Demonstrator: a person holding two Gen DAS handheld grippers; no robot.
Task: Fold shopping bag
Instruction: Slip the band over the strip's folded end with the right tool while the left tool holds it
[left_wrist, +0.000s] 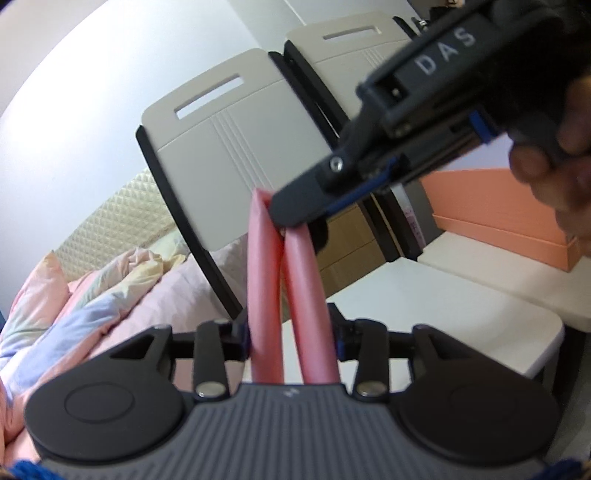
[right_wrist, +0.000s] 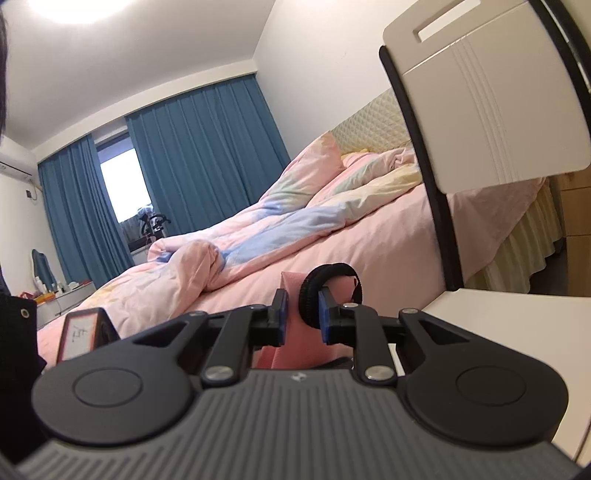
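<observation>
Gripping the pink shopping bag (left_wrist: 291, 295) at lower centre of the left wrist view, left gripper (left_wrist: 293, 338) closed down to the width of the bag's two rolled folds, which are running between the fingers and rising to mid-frame. Coming in from the upper right, right gripper (left_wrist: 295, 210) nipping the bag's top end; jaw gap not visible here. In the right wrist view, right gripper (right_wrist: 301, 317) part-closed at lower centre, holding pink fabric with a black elastic band (right_wrist: 330, 291) looped over its right finger. Judging the risks: band snapping off the finger early, or the roll springing loose if either grip slackens.
</observation>
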